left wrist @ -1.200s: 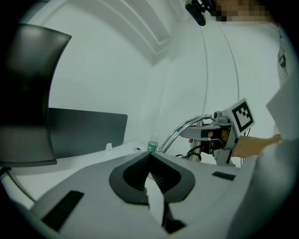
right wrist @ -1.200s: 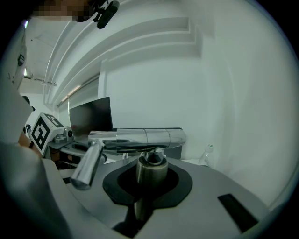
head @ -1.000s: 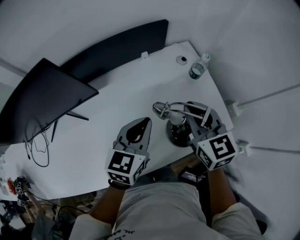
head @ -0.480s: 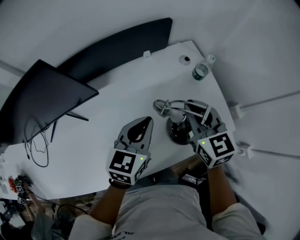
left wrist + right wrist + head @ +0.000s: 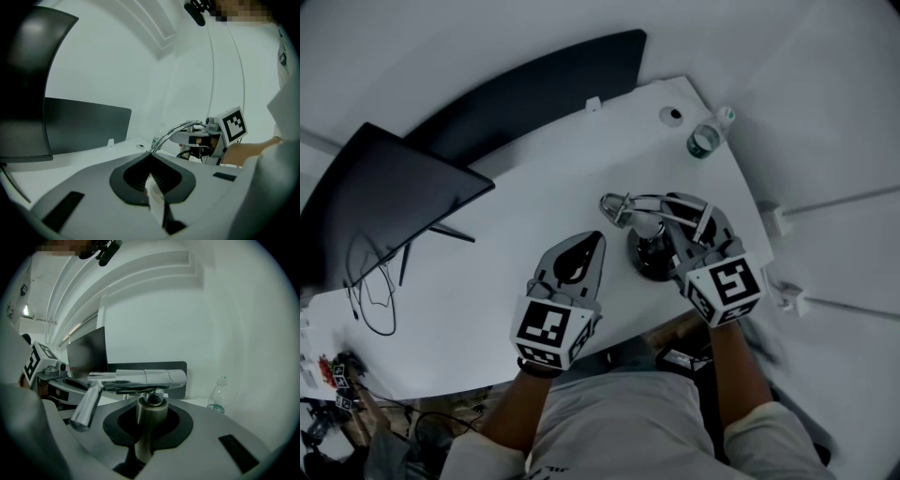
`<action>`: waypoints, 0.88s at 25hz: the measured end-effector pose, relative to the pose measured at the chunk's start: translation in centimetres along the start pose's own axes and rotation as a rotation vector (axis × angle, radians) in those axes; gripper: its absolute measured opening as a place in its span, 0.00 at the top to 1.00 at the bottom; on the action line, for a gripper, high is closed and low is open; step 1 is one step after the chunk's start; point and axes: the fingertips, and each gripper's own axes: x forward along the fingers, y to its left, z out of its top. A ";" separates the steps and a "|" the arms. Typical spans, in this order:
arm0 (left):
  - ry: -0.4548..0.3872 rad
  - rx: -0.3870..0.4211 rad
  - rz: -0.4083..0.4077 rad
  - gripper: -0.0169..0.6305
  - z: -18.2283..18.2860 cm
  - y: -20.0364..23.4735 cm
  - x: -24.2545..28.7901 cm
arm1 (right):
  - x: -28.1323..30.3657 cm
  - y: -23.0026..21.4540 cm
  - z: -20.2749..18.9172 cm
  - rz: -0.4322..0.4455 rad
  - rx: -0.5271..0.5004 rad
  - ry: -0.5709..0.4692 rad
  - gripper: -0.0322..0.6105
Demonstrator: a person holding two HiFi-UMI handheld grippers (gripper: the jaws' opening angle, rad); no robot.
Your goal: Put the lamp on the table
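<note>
Right gripper view: right gripper [image 5: 149, 405] clamped on the lamp [image 5: 140, 379] by its stem, dark base at the white surface's [image 5: 534, 187] near edge; left gripper [image 5: 594, 244] clenched alongside.

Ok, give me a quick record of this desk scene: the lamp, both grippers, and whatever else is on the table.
lamp: chrome arm, dark round base, near the table's front edge; whether the base touches the table cannot be told
right gripper: shut on the lamp's upright stem
left gripper: shut, empty, to the left of the lamp
table: white
also on the table: dark monitor at the left, water bottle at the far right edge
</note>
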 end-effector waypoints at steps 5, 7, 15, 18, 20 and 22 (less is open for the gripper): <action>-0.002 -0.013 -0.001 0.97 -0.2 0.1 0.1 | 0.7 -0.2 -0.9 -0.001 0.009 0.003 0.88; -0.003 -0.021 -0.004 0.97 -0.2 0.1 0.1 | 0.9 -0.1 -1.2 -0.001 0.005 0.004 0.88; -0.004 -0.026 -0.007 0.97 -0.3 0.4 0.3 | 1.9 -0.1 -1.8 -0.001 -0.011 0.002 0.88; -0.003 -0.028 -0.005 0.97 -0.4 0.6 0.3 | 2.1 -0.2 -2.1 -0.001 -0.010 0.007 0.88; -0.003 -0.029 -0.001 0.97 -0.4 0.8 0.3 | 2.3 -0.1 -2.2 0.000 -0.012 0.009 0.88; -0.003 -0.031 0.002 0.97 -0.4 1.0 0.2 | 2.4 -0.1 -2.3 0.000 -0.013 0.010 0.88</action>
